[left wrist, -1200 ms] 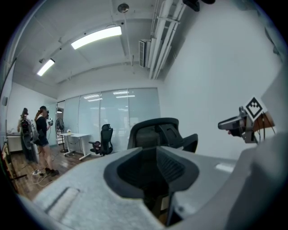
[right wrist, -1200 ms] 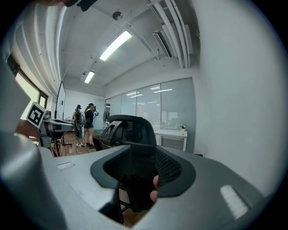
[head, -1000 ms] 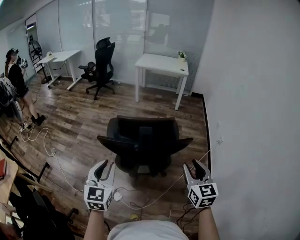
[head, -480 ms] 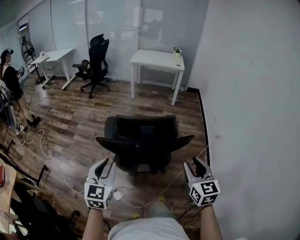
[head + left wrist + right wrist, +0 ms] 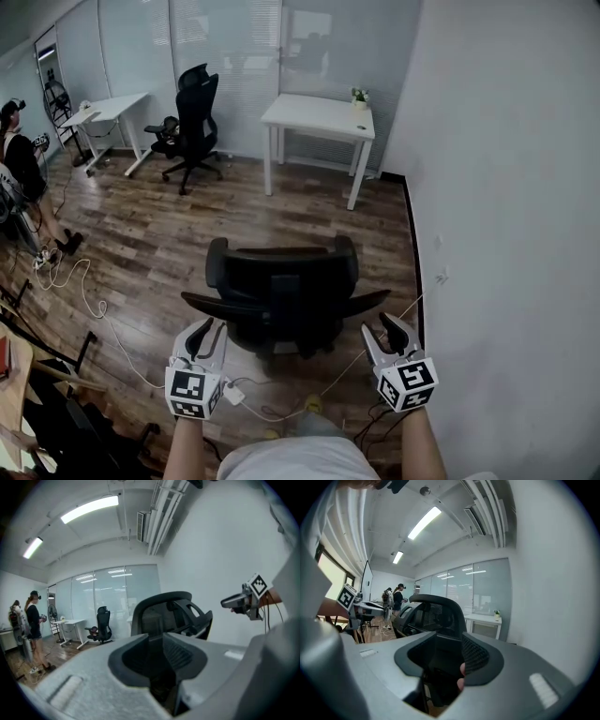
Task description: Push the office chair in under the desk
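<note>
A black office chair (image 5: pixel 281 286) stands on the wood floor with its backrest towards me. The white desk (image 5: pixel 319 114) stands well beyond it at the glass wall. My left gripper (image 5: pixel 205 336) hovers just behind the chair's left armrest, open, with nothing between its fingers. My right gripper (image 5: pixel 388 333) is open too, behind the right armrest and empty. In the left gripper view the chair (image 5: pixel 168 613) rises past the left gripper (image 5: pixel 159 660), and the right gripper (image 5: pixel 241 602) shows at the right. The right gripper (image 5: pixel 440 665) looks at the chair's backrest (image 5: pixel 436 611).
A second black chair (image 5: pixel 192 117) and another white desk (image 5: pixel 108 108) stand at the back left. A person (image 5: pixel 21 159) stands at the left edge. Cables (image 5: pixel 89 300) trail over the floor, one (image 5: pixel 356 361) near the chair's base. A white wall (image 5: pixel 506 234) runs close along the right.
The chair now sits a little lower and closer in the head view, and the far desk has shifted slightly. Both grippers keep their places and the same opening.
</note>
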A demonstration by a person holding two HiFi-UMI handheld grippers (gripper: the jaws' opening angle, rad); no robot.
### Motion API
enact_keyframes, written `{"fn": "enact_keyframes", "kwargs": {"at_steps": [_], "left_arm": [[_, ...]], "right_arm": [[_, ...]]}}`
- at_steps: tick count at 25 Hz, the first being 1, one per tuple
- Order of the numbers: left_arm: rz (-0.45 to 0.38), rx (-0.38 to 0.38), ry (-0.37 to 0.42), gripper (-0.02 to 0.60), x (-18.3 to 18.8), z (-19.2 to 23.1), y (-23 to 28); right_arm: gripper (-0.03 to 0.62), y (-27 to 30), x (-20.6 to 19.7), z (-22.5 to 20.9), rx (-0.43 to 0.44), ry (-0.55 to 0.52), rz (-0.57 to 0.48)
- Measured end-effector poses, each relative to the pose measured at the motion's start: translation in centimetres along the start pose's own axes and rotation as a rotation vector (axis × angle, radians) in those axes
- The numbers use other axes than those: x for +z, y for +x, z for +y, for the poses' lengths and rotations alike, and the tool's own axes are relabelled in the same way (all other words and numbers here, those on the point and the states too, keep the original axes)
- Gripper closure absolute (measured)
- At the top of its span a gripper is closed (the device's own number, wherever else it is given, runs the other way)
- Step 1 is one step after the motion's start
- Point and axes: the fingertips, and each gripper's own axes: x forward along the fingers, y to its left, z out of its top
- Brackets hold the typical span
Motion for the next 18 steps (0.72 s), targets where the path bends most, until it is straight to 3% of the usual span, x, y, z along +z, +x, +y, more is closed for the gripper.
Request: {"fn": "enact_keyframes", "kwargs": {"at_steps": [9, 14, 18], "left_arm": [[0.041, 0.025, 0.000, 0.488, 0.3, 1.1, 4.9], [0.064, 0.043, 0.014, 0.488, 0.5, 1.4, 6.7], [0.108, 0.007, 0.113, 0.488, 0.3, 0.6, 7.9]], "right_arm": [[0.444, 5.3, 1.3, -4.1, 0.102, -0.016, 0.002], [0.444, 6.8, 1.0, -5.5, 0.184, -0.078, 0.032], [0.444, 7.4, 0.5, -6.2, 0.289, -0.199, 0.101]]}}
